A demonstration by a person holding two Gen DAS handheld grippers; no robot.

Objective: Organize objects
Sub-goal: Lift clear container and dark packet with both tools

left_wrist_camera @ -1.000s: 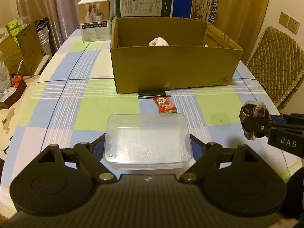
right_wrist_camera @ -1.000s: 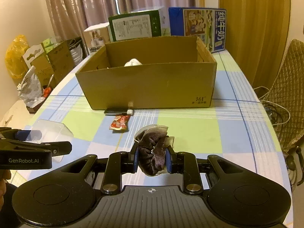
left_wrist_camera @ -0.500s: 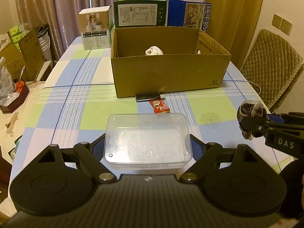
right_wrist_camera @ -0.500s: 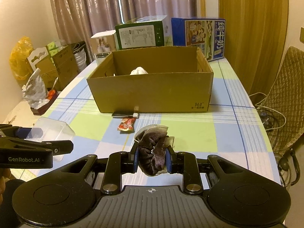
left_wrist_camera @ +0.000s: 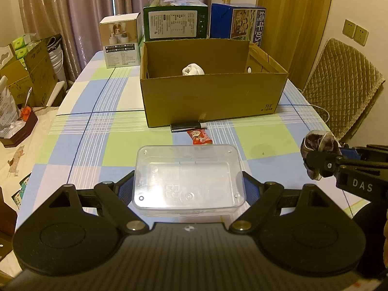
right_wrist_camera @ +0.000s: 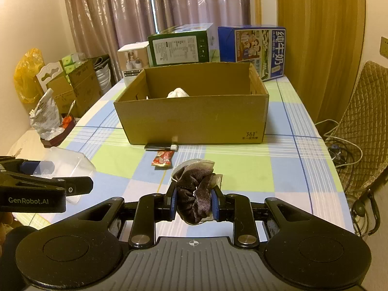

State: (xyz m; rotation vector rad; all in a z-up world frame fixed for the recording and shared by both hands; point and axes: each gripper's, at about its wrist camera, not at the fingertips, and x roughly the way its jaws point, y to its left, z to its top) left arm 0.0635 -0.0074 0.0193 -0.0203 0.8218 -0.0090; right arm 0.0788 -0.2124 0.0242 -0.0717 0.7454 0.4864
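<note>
Both grippers rose, carrying clear plastic box (left_wrist_camera: 189, 177) and crumpled brown cloth (right_wrist_camera: 195, 194).

Left hand-held gripper (left_wrist_camera: 189, 184) spread wide, clamping; right hand-held gripper (right_wrist_camera: 193, 202) nearly closed, clamping; both level.

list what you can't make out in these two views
- Floor of the cardboard box: near wall hides it in both views; only a white bundle pokes up.
- Black object by the box: too small to identify.
- Red packet print: too small to read.
- Dark cloth in the right tool: bunched, type unclear.
</note>
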